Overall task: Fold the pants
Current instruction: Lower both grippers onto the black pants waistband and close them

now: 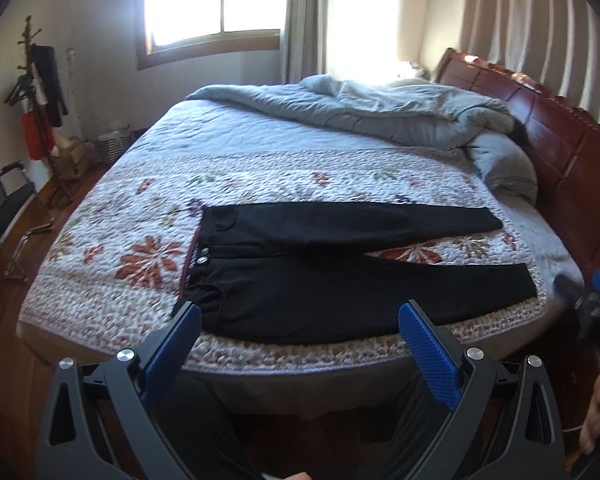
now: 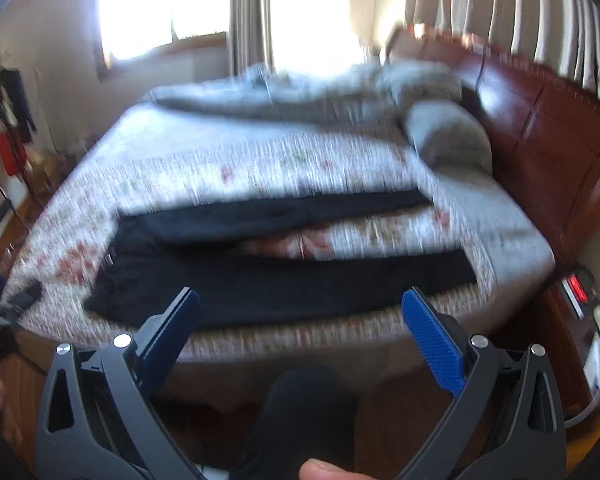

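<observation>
Both grippers, left gripper [image 1: 300,320] and right gripper [image 2: 300,308], hang wide apart and empty above the bed [image 1: 100,304] edge; black pants [image 1: 320,280] lie flat, legs spread, unfolded. Next move likely calls for gripping one leg's edge

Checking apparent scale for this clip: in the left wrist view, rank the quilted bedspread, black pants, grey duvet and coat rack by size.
1. quilted bedspread
2. black pants and grey duvet: about alike, and the pants lie nearer the camera, so unranked.
3. coat rack
</observation>
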The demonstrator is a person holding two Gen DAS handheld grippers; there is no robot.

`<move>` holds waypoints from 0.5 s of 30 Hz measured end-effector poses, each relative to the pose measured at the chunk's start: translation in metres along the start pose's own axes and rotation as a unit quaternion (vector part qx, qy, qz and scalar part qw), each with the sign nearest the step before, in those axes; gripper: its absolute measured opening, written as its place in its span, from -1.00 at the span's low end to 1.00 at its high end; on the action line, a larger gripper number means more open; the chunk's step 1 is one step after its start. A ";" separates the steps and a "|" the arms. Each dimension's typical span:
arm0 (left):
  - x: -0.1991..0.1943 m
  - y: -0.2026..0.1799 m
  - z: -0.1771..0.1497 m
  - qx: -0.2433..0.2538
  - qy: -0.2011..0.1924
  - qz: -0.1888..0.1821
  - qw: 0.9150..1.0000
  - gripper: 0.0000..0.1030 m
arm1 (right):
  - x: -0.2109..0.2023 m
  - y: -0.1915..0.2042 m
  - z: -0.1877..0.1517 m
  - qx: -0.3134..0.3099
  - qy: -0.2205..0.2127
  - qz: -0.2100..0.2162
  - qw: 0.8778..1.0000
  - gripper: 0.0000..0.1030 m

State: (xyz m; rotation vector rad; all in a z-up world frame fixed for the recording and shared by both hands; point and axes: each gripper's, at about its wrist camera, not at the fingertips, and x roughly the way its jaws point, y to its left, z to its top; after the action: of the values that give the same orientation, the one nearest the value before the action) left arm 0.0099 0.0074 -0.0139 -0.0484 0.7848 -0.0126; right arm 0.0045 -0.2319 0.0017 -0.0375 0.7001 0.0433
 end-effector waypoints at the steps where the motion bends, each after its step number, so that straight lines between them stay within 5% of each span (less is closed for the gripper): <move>1: 0.011 0.005 -0.002 0.008 0.008 -0.019 1.000 0.93 | -0.008 -0.002 0.002 -0.011 -0.054 0.016 0.998 0.95; 3: 0.035 0.020 -0.005 0.010 0.031 -0.079 0.996 0.93 | -0.001 -0.009 0.001 -0.041 -0.118 0.047 0.991 0.95; 6: 0.068 0.034 -0.010 0.048 0.050 -0.057 0.996 0.93 | 0.057 -0.016 0.000 -0.063 -0.009 0.043 0.997 0.95; 9: 0.098 0.054 -0.018 0.094 0.052 0.002 0.994 0.93 | 0.073 -0.025 0.001 -0.066 -0.008 0.060 0.996 0.95; 12: 0.143 0.093 -0.009 0.082 0.153 -0.009 0.985 0.93 | 0.085 -0.038 0.016 -0.081 -0.036 0.047 0.995 0.95; 15: 0.164 0.130 0.016 0.059 0.134 -0.012 0.989 0.93 | 0.147 -0.064 0.025 -0.038 0.070 0.050 0.996 0.95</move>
State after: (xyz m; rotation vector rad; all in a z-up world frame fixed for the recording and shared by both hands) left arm 0.1358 0.1329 -0.1248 0.0583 1.0506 -0.0906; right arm 0.1365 -0.2909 -0.0725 -0.0789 0.8395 0.1647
